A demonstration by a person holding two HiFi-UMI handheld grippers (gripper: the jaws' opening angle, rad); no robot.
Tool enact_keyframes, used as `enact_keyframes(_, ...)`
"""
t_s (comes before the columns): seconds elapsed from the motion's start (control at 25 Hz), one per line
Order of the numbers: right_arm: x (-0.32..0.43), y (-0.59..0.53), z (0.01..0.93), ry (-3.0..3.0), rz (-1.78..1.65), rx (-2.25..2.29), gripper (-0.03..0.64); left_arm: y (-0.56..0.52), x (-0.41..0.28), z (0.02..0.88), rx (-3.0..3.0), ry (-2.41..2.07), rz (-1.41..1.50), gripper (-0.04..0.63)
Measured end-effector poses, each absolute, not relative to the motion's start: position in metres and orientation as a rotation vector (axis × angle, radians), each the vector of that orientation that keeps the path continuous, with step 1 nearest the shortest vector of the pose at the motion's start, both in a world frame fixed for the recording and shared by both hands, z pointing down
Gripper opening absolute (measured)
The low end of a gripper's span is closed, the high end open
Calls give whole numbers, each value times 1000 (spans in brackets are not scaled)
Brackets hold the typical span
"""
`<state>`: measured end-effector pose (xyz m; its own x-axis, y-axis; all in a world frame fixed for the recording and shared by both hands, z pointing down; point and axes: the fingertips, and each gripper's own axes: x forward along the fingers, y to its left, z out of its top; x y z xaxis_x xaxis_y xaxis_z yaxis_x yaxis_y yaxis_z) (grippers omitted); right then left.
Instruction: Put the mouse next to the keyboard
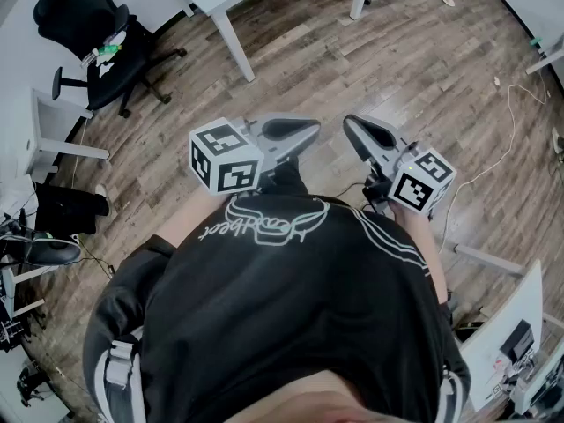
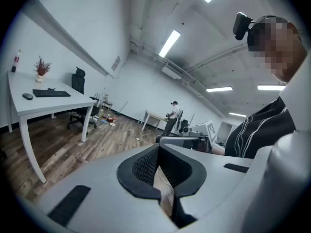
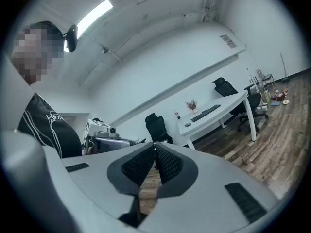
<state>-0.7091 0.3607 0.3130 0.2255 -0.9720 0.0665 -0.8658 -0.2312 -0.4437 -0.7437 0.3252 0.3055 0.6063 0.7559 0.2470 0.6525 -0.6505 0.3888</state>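
In the left gripper view a black keyboard (image 2: 51, 93) lies on a white table (image 2: 73, 102) far off at the left, with a small dark mouse (image 2: 27, 96) to its left. The right gripper view shows the same keyboard (image 3: 205, 113) and mouse (image 3: 187, 124) on the table (image 3: 228, 108), equally far away. My left gripper (image 1: 313, 130) and right gripper (image 1: 350, 123) are held close in front of the person's chest, above the wooden floor. Both are shut, with nothing between the pads (image 2: 146, 166) of the left or the pads (image 3: 167, 163) of the right.
A potted plant (image 2: 41, 68) and a bottle (image 2: 17, 59) stand at the back of the table. Black office chairs (image 3: 156, 125) (image 3: 223, 87) stand around it. In the head view another chair (image 1: 97, 33) is at the upper left, beside a white table leg (image 1: 233, 47). A distant person (image 2: 172, 113) stands by a far desk.
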Motion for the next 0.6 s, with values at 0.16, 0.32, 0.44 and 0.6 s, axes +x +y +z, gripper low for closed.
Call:
enact_keyframes(0.16,-708,360,312,1708,-473,-2205,17,322,-742,303,2600,1132,562,6)
enact_keyframes(0.32,-705,366,310,1676,-450,-2185,17,326,-740,306,2603,1127,572,6)
enact_keyframes(0.44,-696,374,305,1625,-425,-2126,17,329,-733,309,2603,1120,597,6)
enact_keyframes(0.6,-678,377,317,1589,-443,-2171,17,326,-719,315,2548,1105,592,6)
